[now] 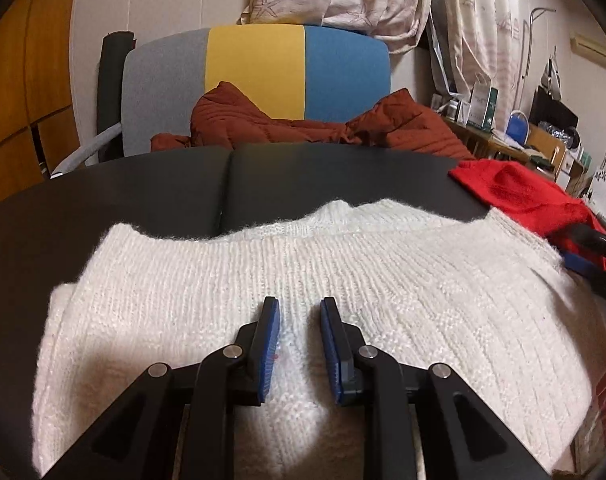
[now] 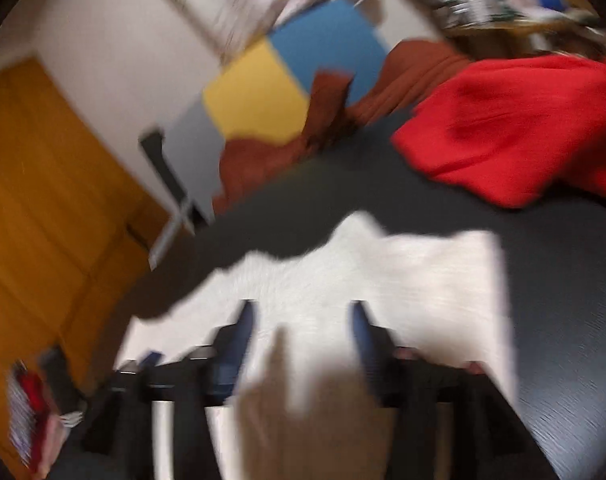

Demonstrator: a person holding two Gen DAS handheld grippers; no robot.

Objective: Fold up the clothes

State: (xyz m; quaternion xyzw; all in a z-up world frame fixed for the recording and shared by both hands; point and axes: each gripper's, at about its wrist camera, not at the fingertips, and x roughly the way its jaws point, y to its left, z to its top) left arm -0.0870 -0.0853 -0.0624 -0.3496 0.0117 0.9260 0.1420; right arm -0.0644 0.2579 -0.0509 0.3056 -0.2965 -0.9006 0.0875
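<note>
A white knit sweater lies spread on the dark table. My left gripper hovers low over the sweater's middle, open, with a narrow gap and only the knit below showing between its blue pads. The right wrist view is badly motion-blurred. In it my right gripper stands wide open over the white sweater near its far edge, holding nothing. The left wrist view shows the right gripper at the sweater's right edge. A red garment lies bunched at the table's far right.
Behind the table stands a chair with grey, yellow and blue panels and a rust-brown quilted jacket draped on it. A cluttered desk is at the right, curtains hang behind, and an orange-brown wooden door is at the left.
</note>
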